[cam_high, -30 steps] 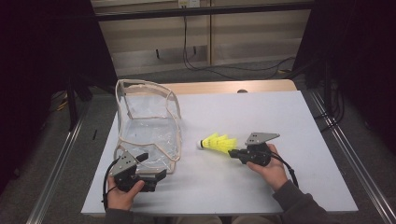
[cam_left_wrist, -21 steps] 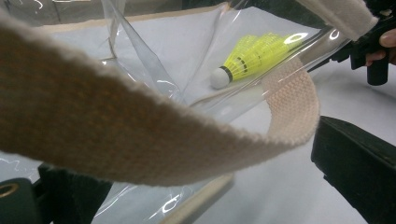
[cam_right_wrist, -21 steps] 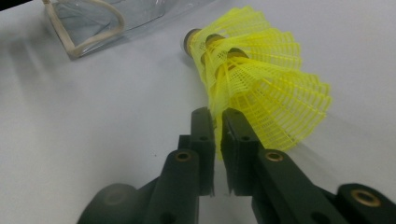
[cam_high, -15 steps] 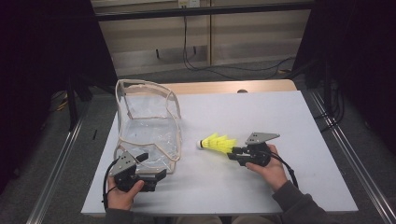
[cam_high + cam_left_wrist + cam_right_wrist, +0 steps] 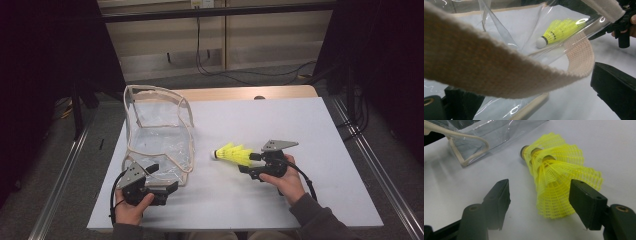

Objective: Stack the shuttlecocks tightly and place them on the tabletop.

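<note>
Right gripper [image 5: 539, 195] wide open, jaws straddling the stacked yellow shuttlecocks [image 5: 556, 177] — left gripper [image 5: 167, 187] at the clear bag's webbing strap [image 5: 499, 75], grip unclear.

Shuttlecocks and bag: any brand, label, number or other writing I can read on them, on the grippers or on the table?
None can be read.
Yellow shuttlecocks: plain mesh skirts, dark band by the cork, no print shows.
Clear bag: bare plastic with beige webbing trim, no label.
Left gripper and right gripper: black jaws and grey plates, no markings visible.
White table: blank.
</note>
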Motion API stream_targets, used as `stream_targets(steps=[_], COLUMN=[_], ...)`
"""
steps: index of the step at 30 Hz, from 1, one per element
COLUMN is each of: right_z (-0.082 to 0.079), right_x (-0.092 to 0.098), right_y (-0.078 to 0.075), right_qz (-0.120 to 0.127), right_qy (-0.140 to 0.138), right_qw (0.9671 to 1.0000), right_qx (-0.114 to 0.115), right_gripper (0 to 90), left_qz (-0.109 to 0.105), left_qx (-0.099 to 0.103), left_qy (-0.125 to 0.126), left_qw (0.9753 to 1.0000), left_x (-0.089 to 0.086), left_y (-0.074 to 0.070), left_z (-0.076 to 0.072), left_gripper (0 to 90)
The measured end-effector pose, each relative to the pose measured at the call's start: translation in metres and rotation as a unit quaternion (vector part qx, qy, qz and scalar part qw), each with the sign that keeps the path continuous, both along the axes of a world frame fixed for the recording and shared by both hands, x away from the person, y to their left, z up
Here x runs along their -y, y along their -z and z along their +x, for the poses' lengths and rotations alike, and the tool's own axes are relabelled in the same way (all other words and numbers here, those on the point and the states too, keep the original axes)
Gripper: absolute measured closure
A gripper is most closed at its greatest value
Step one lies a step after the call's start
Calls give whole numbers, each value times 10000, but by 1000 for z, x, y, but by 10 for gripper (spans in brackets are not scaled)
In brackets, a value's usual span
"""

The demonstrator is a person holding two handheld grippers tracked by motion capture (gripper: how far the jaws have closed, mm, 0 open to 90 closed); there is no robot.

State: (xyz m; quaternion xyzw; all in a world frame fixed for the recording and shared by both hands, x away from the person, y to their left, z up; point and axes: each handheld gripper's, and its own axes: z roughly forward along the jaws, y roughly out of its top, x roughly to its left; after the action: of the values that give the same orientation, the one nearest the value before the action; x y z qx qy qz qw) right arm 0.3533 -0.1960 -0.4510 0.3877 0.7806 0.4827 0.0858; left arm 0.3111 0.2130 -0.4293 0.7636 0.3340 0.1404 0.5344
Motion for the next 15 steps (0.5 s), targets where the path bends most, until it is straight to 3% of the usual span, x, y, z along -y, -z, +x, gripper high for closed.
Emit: stream_targets(steps=[7, 15], right_z=[2, 5], right_x=[-4, -7], right_y=[0, 2], right_qz=[53, 114], right_qy=[96, 186], right_qw=[9999, 9997], right_qx=[-29, -107], right_gripper=[256, 231], left_qz=[-3, -3], left_qx=[0, 1], left_qy=[4, 20], left_qw=[10000, 10000], left_x=[0, 0], left_y=[0, 0], left_z=[0, 0], left_gripper=[33, 33])
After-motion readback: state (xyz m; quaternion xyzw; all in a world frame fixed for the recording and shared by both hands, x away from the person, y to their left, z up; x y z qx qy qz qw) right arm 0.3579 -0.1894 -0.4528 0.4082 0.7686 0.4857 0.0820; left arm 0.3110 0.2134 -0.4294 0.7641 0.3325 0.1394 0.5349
